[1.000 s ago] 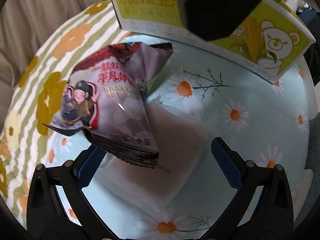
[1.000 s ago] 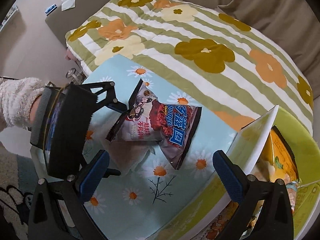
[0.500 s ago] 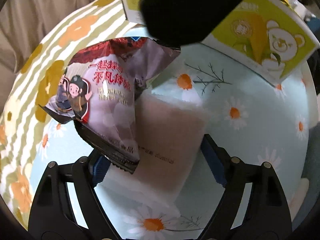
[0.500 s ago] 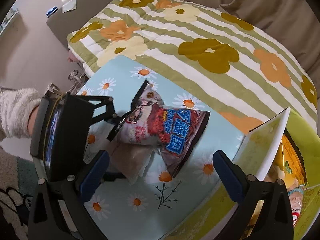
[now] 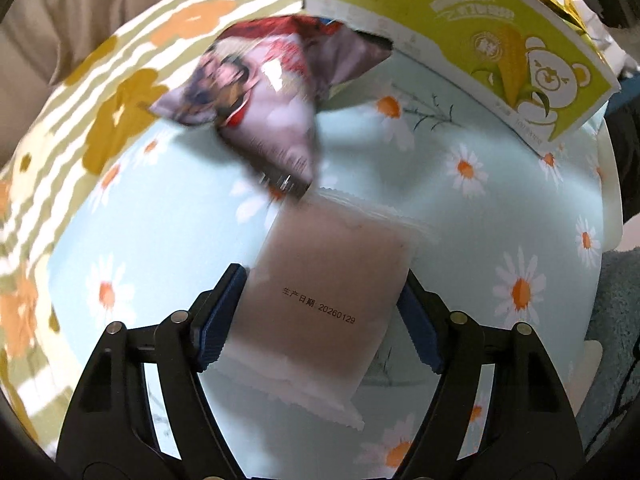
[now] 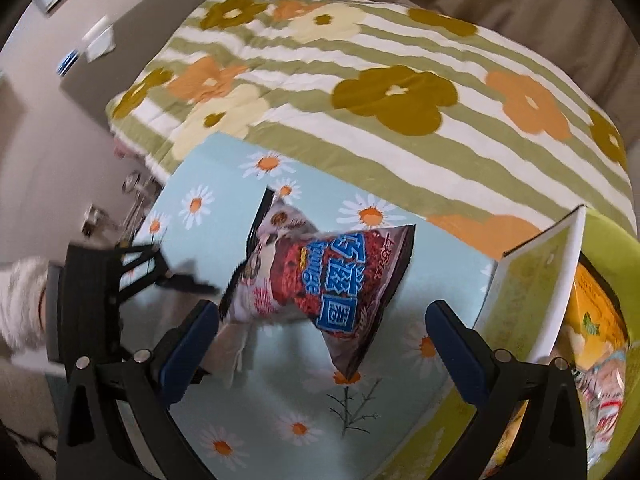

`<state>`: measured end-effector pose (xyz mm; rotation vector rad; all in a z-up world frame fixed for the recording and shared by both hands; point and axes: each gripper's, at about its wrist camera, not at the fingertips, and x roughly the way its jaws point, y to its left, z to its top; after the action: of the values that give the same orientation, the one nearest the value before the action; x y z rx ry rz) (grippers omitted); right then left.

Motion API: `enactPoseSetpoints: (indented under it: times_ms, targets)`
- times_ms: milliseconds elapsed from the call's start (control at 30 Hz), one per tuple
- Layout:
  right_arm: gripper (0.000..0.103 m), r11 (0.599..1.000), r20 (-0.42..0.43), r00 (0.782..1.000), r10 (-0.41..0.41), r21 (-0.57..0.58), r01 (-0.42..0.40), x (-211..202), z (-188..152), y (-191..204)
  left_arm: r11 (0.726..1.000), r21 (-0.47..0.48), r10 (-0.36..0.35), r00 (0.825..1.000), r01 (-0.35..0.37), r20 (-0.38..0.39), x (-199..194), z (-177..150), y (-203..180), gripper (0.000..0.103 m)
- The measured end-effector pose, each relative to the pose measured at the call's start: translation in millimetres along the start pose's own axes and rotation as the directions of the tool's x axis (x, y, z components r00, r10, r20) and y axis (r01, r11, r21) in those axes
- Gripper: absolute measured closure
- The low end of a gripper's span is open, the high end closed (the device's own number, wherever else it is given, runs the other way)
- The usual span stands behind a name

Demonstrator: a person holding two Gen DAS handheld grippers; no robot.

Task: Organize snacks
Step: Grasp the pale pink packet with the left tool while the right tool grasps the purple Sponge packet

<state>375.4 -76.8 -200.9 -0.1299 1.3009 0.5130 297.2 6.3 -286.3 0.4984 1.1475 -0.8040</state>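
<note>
Snack packet (image 5: 320, 300) — pale and flat, just below the purple bag (image 5: 272, 92) — now sits between the left gripper (image 5: 320, 312) jaws, which have just closed onto it; right gripper (image 6: 320, 344) gapes empty.

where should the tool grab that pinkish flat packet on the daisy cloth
Across its two long side edges, coming from above. The flat packet lies level on the daisy cloth, and the left tool already straddles it, pads just closing on it.
</note>
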Motion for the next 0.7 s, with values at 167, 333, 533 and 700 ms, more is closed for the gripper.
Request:
enactPoseSetpoints:
  times_ms: [167, 333, 533, 700]
  targets:
    - [0.000, 0.995, 0.005, 1.000, 0.031, 0.098, -0.032, -1, 9, 7, 0.998, -0.060, 0.006, 1.000, -0.006, -0.004, -4, -11, 13, 0.031]
    - [0.000, 0.987, -0.037, 0.999, -0.028, 0.155, 0.033, 23, 15, 13, 0.990, -0.142, 0.011, 1.000, -0.010, 0.004, -8, -22, 28, 0.031]
    - [0.000, 0.971, -0.066, 0.997, -0.043, 0.230, 0.057, 46, 13, 3, 0.981, -0.194, 0.025, 1.000, -0.023, 0.008, -11, -31, 38, 0.031]
    - [0.000, 0.957, -0.069, 0.997, -0.037, 0.283, 0.056, 57, 10, -8, 0.973, -0.228, 0.037, 0.999, -0.036, 0.002, -13, -32, 43, 0.031]
